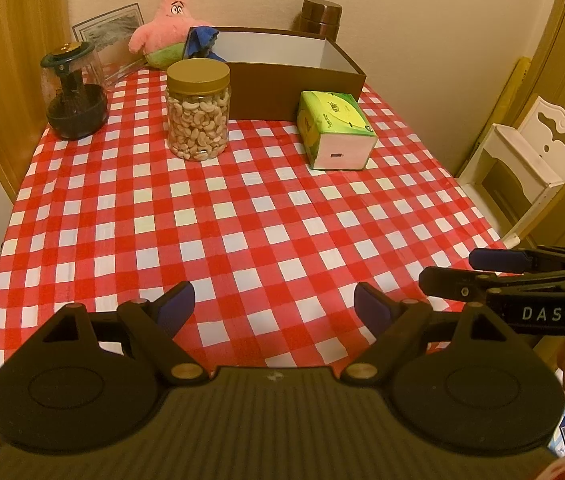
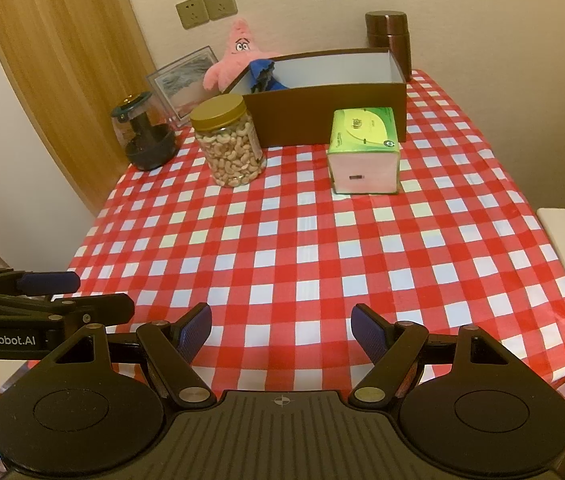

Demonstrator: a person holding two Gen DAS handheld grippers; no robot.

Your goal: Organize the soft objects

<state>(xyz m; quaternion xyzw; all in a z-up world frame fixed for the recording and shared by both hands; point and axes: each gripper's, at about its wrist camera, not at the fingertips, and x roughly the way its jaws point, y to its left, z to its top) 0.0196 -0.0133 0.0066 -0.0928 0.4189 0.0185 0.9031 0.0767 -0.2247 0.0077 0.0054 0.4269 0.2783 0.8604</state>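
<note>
— Red-and-white checked tablecloth (image 1: 242,216) covers the whole table, with a cream wall and sockets behind it. What sits on it?

— At the far end, a brown box (image 2: 322,116) with a white inside. A blue cloth (image 2: 261,72) hangs over its left corner, partly inside. Behind that corner, against the wall, leans a pink star-shaped plush toy (image 1: 166,24) (green at the bottom).

— And nearer?

— A green tissue pack (image 2: 362,148) lies just in front of the box, toward its right side. A clear jar of cashews (image 1: 198,112) with a gold lid stands upright in front of the box's left corner. Further left is a dark glass chopper (image 1: 74,96), with a framed picture (image 2: 186,76) behind it. A brown canister (image 2: 388,32) stands behind the box's far right corner.

— The claws?

— Both hover over the near edge of the table, well apart from everything on it. The left gripper (image 1: 274,308) is spread wide with nothing between its blue pads (image 1: 178,304). The right gripper (image 2: 281,330) is likewise released and empty.
</note>
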